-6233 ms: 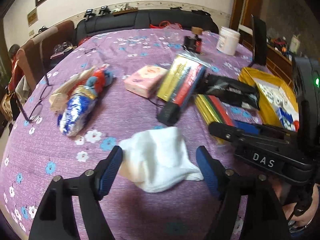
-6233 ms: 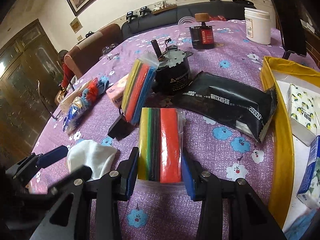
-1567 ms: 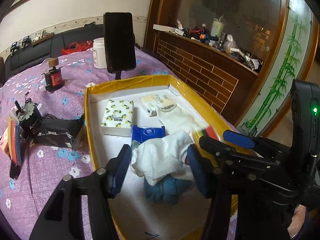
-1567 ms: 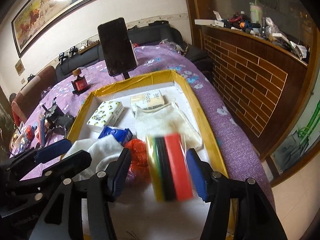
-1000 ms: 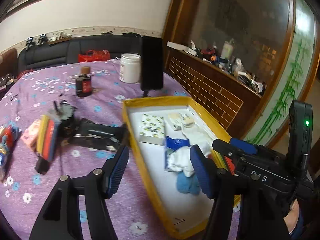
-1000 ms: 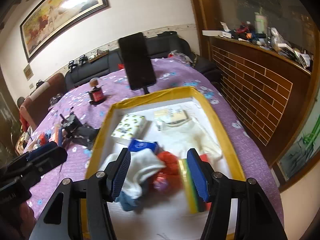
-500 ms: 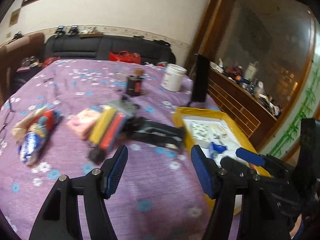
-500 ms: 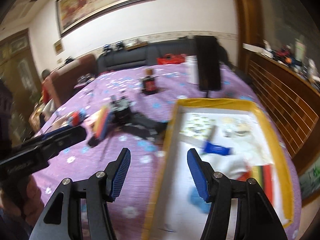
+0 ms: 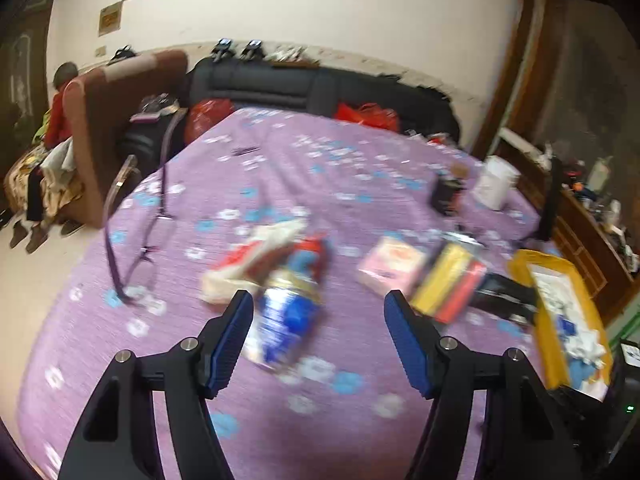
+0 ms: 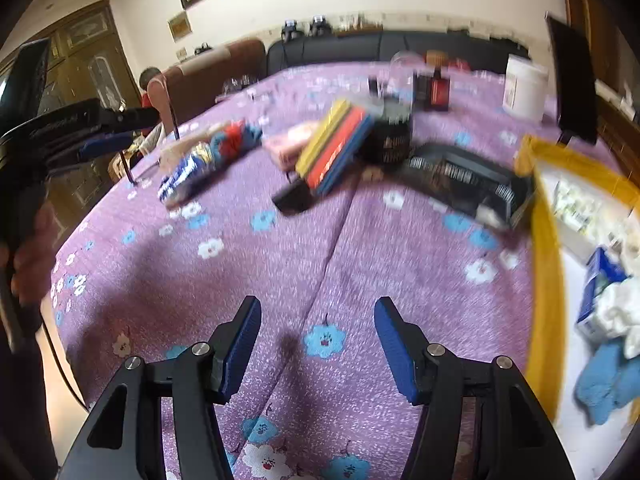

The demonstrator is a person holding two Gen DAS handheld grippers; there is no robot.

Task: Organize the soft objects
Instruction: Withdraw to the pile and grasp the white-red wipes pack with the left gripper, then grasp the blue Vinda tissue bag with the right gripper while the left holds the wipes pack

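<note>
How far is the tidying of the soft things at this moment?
Done: a white sock and a blue cloth lie in the yellow-rimmed tray. In hand: nothing; the left claw and right claw are both open and empty. Left: the blue, red and white bagged bundle and the striped coloured pack on the purple flowered tablecloth.

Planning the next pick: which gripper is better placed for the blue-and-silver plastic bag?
Left, probably. The left gripper is open with the blue-and-silver plastic bag just ahead of its fingers; the right gripper frames only bare purple floral tablecloth.

Purple floral table (image 10: 304, 264): yellow tray (image 10: 546, 288), black pouch (image 10: 464, 178) (touching tray), striped pack (image 10: 334, 146).
</note>
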